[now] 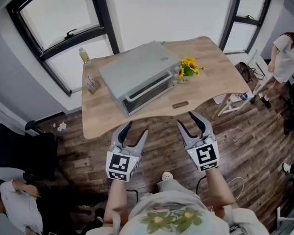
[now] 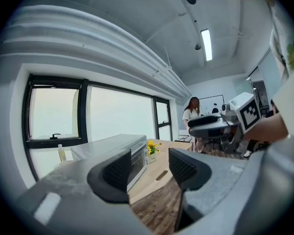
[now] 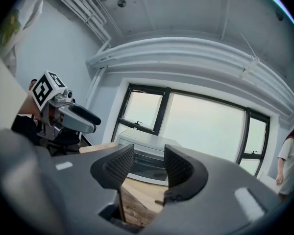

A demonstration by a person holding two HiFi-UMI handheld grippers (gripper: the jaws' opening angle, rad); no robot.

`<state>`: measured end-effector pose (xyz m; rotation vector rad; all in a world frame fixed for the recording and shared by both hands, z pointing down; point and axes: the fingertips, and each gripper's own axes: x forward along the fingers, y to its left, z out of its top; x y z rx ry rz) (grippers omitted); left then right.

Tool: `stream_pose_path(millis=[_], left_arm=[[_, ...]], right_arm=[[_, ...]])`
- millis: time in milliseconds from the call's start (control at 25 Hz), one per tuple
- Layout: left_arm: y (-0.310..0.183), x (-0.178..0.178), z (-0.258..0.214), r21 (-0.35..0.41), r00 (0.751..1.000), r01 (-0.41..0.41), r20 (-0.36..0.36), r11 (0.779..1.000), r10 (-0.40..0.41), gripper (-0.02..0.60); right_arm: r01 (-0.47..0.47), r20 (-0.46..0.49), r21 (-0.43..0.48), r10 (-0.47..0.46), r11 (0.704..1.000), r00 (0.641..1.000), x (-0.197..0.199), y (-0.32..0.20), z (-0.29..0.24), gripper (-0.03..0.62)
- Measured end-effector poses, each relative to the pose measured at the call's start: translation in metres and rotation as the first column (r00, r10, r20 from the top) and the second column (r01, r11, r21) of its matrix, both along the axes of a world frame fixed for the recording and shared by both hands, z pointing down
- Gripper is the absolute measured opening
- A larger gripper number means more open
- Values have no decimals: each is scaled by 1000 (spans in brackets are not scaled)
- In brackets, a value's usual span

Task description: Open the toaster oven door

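the oven door (image 1: 147,93) looks shut, so all remains. left gripper (image 1: 137,129) and right gripper (image 1: 186,121), short of the oven, gape empty.

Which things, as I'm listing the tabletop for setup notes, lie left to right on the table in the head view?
The bottle → the toaster oven → the flowers.

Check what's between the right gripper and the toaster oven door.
Only bare table and a small dark slot in it lie between right gripper and toaster oven door; head view shows it.
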<state>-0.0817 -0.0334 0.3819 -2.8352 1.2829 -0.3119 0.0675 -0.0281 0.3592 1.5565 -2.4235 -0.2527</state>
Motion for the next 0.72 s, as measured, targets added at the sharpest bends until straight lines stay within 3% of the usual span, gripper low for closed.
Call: stream_pose_path(millis=[720], left_arm=[[-68,17,16,10,987,98,124,995,-99,239]], right_arm=[[177,-237,-17,-176,984,955,22,-84,28,179]])
